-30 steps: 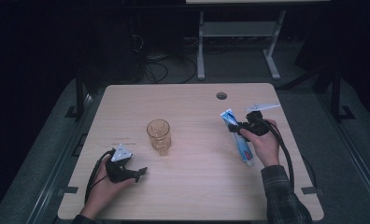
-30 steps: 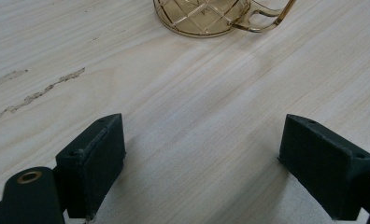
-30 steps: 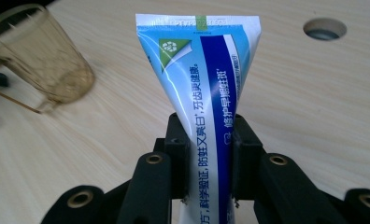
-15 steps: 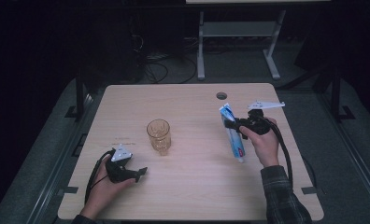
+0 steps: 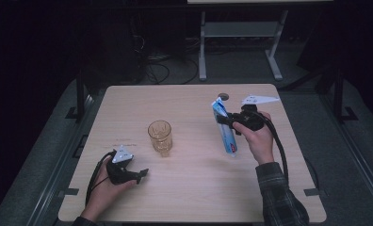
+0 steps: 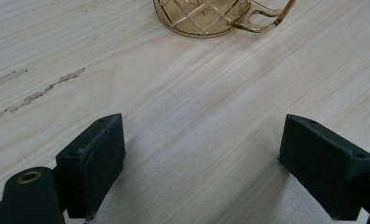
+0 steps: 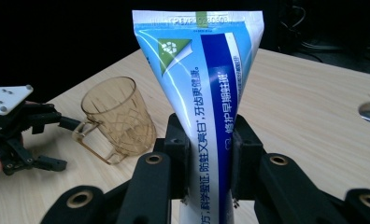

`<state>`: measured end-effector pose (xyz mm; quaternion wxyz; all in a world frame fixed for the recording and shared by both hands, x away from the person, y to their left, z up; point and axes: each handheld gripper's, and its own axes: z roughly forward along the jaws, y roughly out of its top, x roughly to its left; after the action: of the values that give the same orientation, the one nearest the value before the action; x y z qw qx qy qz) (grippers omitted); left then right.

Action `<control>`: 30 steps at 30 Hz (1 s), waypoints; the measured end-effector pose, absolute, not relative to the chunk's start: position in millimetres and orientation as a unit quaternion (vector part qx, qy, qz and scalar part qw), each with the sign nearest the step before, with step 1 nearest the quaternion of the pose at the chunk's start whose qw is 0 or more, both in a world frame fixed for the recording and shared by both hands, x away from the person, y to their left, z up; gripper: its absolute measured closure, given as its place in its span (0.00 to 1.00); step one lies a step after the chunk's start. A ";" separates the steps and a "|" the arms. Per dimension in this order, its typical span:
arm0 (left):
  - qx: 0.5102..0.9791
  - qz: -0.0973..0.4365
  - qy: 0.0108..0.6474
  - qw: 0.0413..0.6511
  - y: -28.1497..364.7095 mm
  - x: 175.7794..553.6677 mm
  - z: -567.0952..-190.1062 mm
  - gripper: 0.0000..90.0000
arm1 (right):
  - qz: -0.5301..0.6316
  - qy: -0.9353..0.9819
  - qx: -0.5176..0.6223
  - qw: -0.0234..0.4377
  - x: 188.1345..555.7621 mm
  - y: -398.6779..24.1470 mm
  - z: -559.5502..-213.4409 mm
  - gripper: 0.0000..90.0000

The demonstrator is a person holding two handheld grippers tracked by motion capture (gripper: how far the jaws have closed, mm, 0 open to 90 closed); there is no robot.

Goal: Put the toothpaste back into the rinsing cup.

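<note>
The toothpaste tube is clamped mid-body in the right gripper, held above the table right of the cup — soft, light, best pinched there. The left gripper is open, empty.

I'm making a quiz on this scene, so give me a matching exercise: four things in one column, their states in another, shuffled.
Things:
1. toothpaste tube
2. amber glass mug
3. left gripper
4. right gripper

States:
A. jaws open, nothing between them
B. upright on the table, apart from both grippers
C. clamped between two jaws, crimped end up
D. shut on something

Pairs: 1-C, 2-B, 3-A, 4-D
</note>
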<state>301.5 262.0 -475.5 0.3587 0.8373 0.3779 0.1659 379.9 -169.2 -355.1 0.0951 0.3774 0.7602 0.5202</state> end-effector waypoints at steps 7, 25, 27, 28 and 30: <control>0.837 0.166 0.378 0.359 262.0 301.5 -475.5 0.15 | 0.526 0.764 0.359 0.097 383.1 -151.7 -343.7 0.81; 0.838 0.165 0.377 0.358 262.1 301.5 -475.4 0.15 | 0.540 0.775 0.314 0.092 396.1 -97.9 -313.8 0.81; 0.838 0.165 0.377 0.358 262.1 301.5 -475.4 0.15 | 0.544 0.775 0.309 0.091 398.4 -91.7 -311.7 0.81; 0.838 0.165 0.377 0.357 262.2 301.5 -475.3 0.15 | 0.544 0.775 0.309 0.088 399.2 -88.5 -310.7 0.81; 0.838 0.165 0.377 0.357 262.2 301.5 -475.3 0.15 | 0.545 0.776 0.305 0.087 401.4 -81.7 -309.0 0.81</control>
<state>301.5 262.2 -475.3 0.3573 0.8384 0.3771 0.1651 401.4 -81.7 -309.0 0.0874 0.3046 0.7763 0.5450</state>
